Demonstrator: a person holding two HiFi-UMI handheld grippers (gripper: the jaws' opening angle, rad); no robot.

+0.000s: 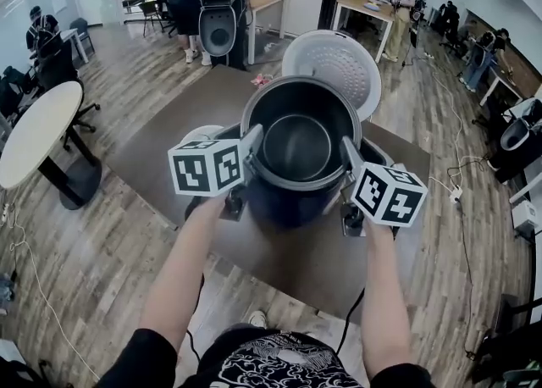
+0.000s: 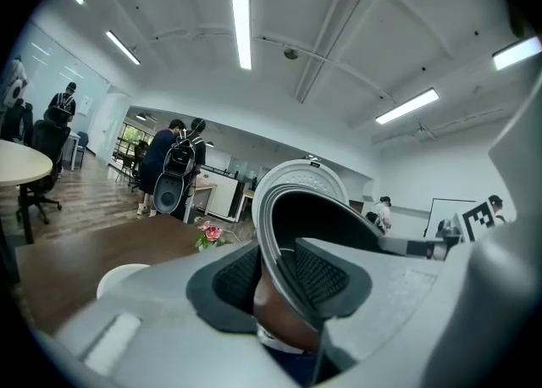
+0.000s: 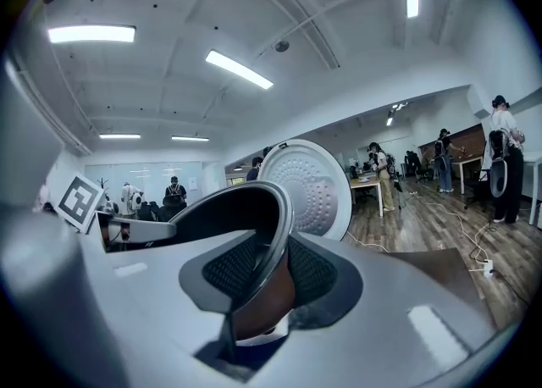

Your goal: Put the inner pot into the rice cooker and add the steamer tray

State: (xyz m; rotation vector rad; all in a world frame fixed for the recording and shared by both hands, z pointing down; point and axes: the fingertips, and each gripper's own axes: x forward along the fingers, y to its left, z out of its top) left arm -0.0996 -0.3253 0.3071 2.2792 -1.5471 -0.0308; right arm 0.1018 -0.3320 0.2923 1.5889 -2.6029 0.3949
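Dark metal: the inner pot (image 1: 296, 145) is hanging by its rim between both grippers. The left gripper (image 1: 252, 139) is clamping the left edge and the right gripper (image 1: 348, 151) the opposite edge, pads pressing on either side of the wall. The pot is riding mouth-up, seemingly right over the navy rice cooker (image 1: 284, 208), whose lid (image 1: 334, 56) is standing open behind it. The coming move is likely heading straight down, both hands equally near.
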